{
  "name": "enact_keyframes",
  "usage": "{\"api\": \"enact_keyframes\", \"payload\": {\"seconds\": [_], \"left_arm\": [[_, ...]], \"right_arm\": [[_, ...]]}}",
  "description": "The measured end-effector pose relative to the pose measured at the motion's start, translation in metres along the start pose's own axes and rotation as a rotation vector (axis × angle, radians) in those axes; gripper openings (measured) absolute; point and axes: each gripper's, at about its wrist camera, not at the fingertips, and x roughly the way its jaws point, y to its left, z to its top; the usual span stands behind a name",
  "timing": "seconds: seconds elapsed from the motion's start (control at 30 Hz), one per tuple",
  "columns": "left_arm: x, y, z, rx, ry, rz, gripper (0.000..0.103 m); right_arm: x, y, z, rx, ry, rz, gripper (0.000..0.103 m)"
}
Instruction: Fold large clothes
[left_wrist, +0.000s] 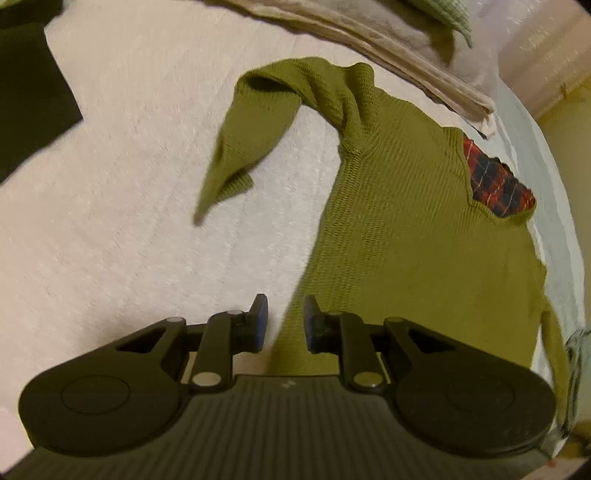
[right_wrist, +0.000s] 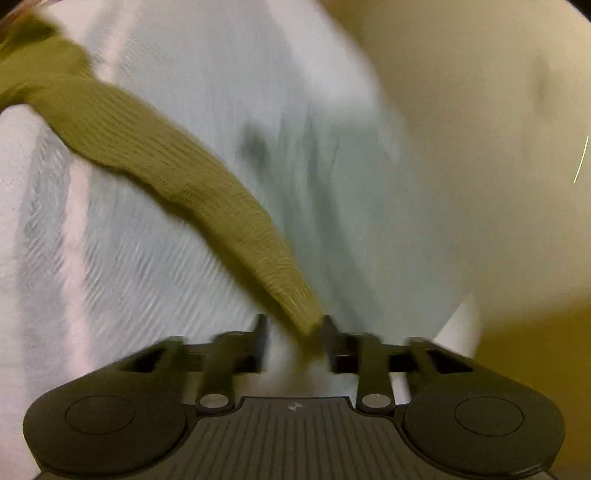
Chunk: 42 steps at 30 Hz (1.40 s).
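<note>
An olive green knit sweater lies spread on the white bed cover, one sleeve bent over and pointing down-left. A red plaid lining shows at its neck. My left gripper hovers over the sweater's lower left edge, its blue pads narrowly apart with nothing pinched. In the blurred right wrist view the other sleeve runs from upper left down to my right gripper. Its cuff tip lies by the right finger, and the jaws stand apart without pressing on it.
A dark garment lies at the far left of the bed. Folded beige fabric and a pale green knit sit along the top. The bed's edge curves down the right side, with yellowish floor beyond.
</note>
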Motion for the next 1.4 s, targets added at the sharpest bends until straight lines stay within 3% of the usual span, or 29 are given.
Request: {"api": "enact_keyframes", "payload": {"seconds": [0.07, 0.13, 0.2, 0.27, 0.33, 0.37, 0.4, 0.43, 0.47, 0.6, 0.63, 0.67, 0.73, 0.83, 0.9, 0.97, 1.03, 1.1, 1.2, 1.27, 1.3, 1.37, 1.4], "left_arm": [[0.0, -0.006, 0.002, -0.002, -0.002, 0.002, 0.016], [-0.001, -0.013, 0.006, 0.019, -0.014, 0.013, 0.018], [-0.001, -0.018, 0.011, 0.025, -0.023, 0.021, 0.019], [0.002, -0.023, 0.014, 0.024, -0.028, 0.022, 0.02], [0.007, -0.028, 0.017, 0.026, -0.024, 0.017, 0.02], [0.01, -0.031, 0.018, 0.032, -0.018, 0.013, 0.02], [0.012, -0.035, 0.018, 0.043, -0.016, 0.01, 0.02], [0.014, -0.039, 0.019, 0.055, -0.013, 0.006, 0.02], [0.015, -0.041, 0.019, 0.062, -0.013, 0.002, 0.02], [0.008, -0.041, 0.024, 0.053, -0.038, -0.019, 0.021], [0.007, -0.039, 0.026, 0.047, -0.046, -0.016, 0.022], [0.007, -0.037, 0.028, 0.043, -0.052, -0.01, 0.022], [0.009, -0.033, 0.033, 0.03, -0.067, -0.001, 0.024], [0.015, -0.028, 0.041, 0.035, -0.095, 0.018, 0.029], [0.018, -0.022, 0.046, 0.064, -0.11, 0.048, 0.038], [0.018, -0.012, 0.051, 0.092, -0.124, 0.083, 0.047], [0.019, -0.003, 0.056, 0.159, -0.145, 0.131, 0.054], [0.025, 0.002, 0.06, 0.234, -0.169, 0.177, 0.059], [0.051, 0.008, 0.076, 0.294, -0.159, 0.192, 0.062], [0.074, 0.018, 0.088, 0.253, -0.126, 0.167, 0.051], [0.084, 0.026, 0.095, 0.229, -0.104, 0.149, 0.014], [0.093, 0.039, 0.11, 0.226, -0.063, 0.139, 0.009], [0.088, 0.041, 0.12, 0.285, -0.085, 0.143, 0.008]], "right_arm": [[0.003, -0.032, -0.025, 0.371, -0.018, 0.205, 0.049], [0.005, -0.067, -0.053, 0.815, -0.115, 0.423, 0.051], [0.02, -0.089, -0.077, 1.204, -0.215, 0.578, 0.054], [0.04, -0.099, -0.087, 1.442, -0.275, 0.621, 0.054], [0.061, -0.1, -0.089, 1.556, -0.312, 0.636, 0.054], [0.071, -0.098, -0.086, 1.579, -0.268, 0.62, 0.054], [0.078, -0.094, -0.082, 1.601, -0.225, 0.61, 0.045], [0.079, -0.09, -0.079, 1.6, -0.219, 0.631, 0.014], [0.071, -0.088, -0.074, 1.575, -0.239, 0.636, 0.012], [-0.023, -0.093, -0.052, 1.206, -0.655, 0.729, 0.01], [-0.045, -0.094, -0.05, 1.097, -0.725, 0.74, 0.01], [-0.059, -0.094, -0.048, 1.014, -0.736, 0.684, 0.01], [-0.054, -0.093, -0.047, 0.923, -0.654, 0.524, 0.01], [0.016, -0.1, -0.062, 1.058, -0.385, 0.355, 0.017], [0.056, -0.1, -0.073, 1.113, -0.186, 0.287, 0.026], [0.054, -0.096, -0.089, 1.17, -0.233, 0.309, 0.028], [0.038, -0.086, -0.088, 1.216, -0.247, 0.329, 0.042], [0.017, -0.077, -0.093, 1.216, -0.251, 0.315, 0.048], [-0.002, -0.051, -0.088, 1.183, -0.232, 0.303, 0.05], [-0.004, -0.036, -0.083, 1.187, -0.206, 0.292, 0.052], [-0.013, -0.027, -0.081, 1.192, -0.184, 0.281, 0.052], [-0.017, -0.01, -0.09, 1.209, -0.147, 0.26, 0.052], [-0.019, -0.001, -0.091, 1.22, -0.131, 0.255, 0.052]]}}
